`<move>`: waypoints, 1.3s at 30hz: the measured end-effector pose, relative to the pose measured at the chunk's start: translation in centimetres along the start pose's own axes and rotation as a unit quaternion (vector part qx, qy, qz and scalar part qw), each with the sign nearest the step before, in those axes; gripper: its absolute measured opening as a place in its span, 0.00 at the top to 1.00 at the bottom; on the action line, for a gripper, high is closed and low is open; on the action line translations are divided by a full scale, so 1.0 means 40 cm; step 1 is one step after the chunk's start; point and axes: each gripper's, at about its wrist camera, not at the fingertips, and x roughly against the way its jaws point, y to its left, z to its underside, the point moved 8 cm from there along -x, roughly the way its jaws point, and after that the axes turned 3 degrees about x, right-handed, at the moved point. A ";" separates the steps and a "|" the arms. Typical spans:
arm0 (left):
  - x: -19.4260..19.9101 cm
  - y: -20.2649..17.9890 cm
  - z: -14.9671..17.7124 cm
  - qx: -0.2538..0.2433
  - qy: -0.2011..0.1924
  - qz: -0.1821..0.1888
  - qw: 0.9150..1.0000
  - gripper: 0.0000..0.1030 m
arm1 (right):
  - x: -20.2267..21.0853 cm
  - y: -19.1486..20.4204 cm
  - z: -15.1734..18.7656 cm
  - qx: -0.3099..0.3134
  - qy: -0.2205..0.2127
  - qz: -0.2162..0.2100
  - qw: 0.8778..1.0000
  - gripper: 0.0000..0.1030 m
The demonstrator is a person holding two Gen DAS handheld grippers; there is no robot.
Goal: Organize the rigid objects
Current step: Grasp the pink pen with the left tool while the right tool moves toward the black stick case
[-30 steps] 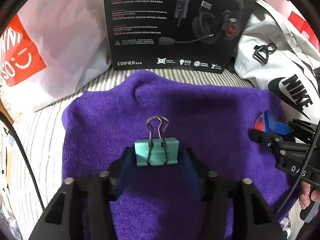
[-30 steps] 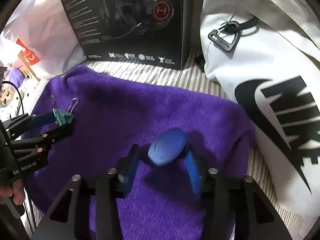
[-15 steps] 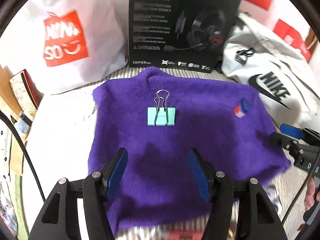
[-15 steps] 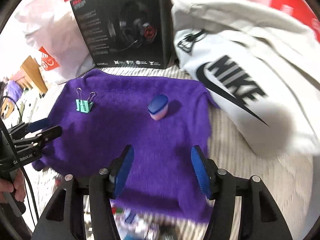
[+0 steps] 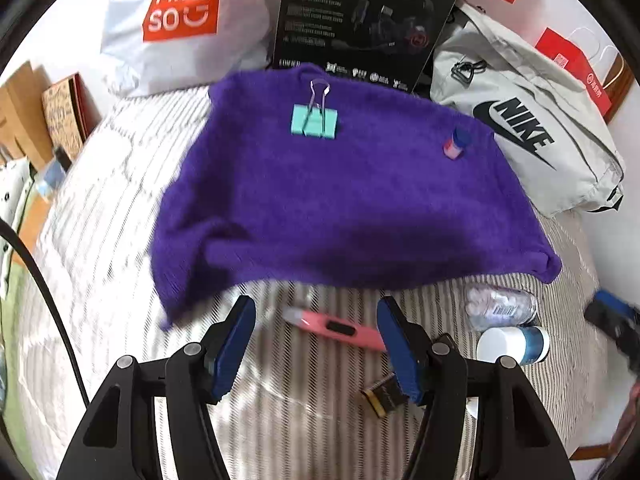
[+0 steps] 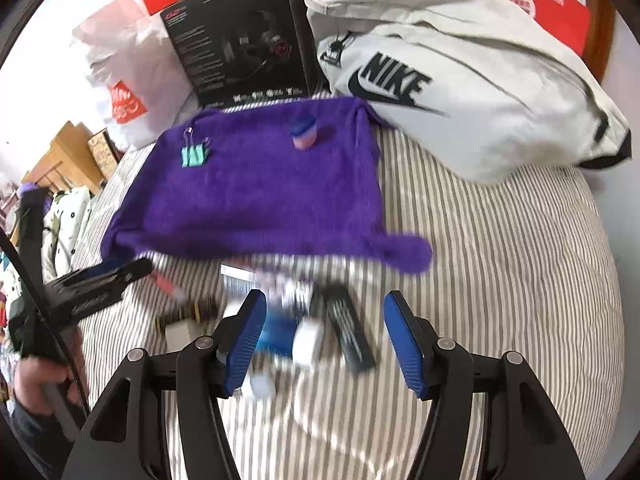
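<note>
Both grippers, left [image 5: 316,344] and right [image 6: 325,340], had fingers spread wide, empty. A mint-green metal binder clip [image 5: 314,120] lay on the fuzzy purple cloth [image 5: 344,200]. Only the left view showed a pink utility knife [image 5: 336,326] and the MINISO bag [image 5: 180,4]; the right showed HECATE on the black box [image 6: 240,40].

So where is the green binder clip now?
The green binder clip lies on the purple cloth near its far edge, left of the small blue-capped container, just before the black box.
</note>
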 end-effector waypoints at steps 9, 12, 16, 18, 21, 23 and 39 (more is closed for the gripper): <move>-0.068 -0.027 0.021 0.025 0.008 -0.051 0.998 0.40 | 0.037 -0.029 0.102 0.004 0.019 -0.004 1.000 0.41; -0.075 -0.037 0.029 0.004 0.009 -0.077 0.997 0.40 | 0.033 -0.030 0.106 0.006 0.019 -0.009 1.000 0.41; -0.059 -0.010 0.053 -0.033 0.007 -0.088 0.996 0.36 | 0.026 -0.039 0.109 0.002 0.019 -0.008 1.000 0.41; -0.043 0.030 0.067 -0.032 0.013 -0.091 0.995 0.36 | 0.019 -0.040 0.110 0.005 0.019 -0.006 1.000 0.41; -0.026 0.073 0.084 -0.031 0.020 -0.087 0.996 0.36 | -0.002 -0.039 0.114 0.001 0.025 -0.011 1.000 0.41; -0.021 0.085 0.097 -0.027 0.026 -0.079 0.996 0.37 | -0.017 -0.034 0.118 0.001 0.030 -0.017 0.999 0.41; 0.006 0.090 0.146 -0.026 0.012 -0.068 0.997 0.65 | -0.056 -0.008 0.121 0.027 0.038 -0.020 0.999 0.41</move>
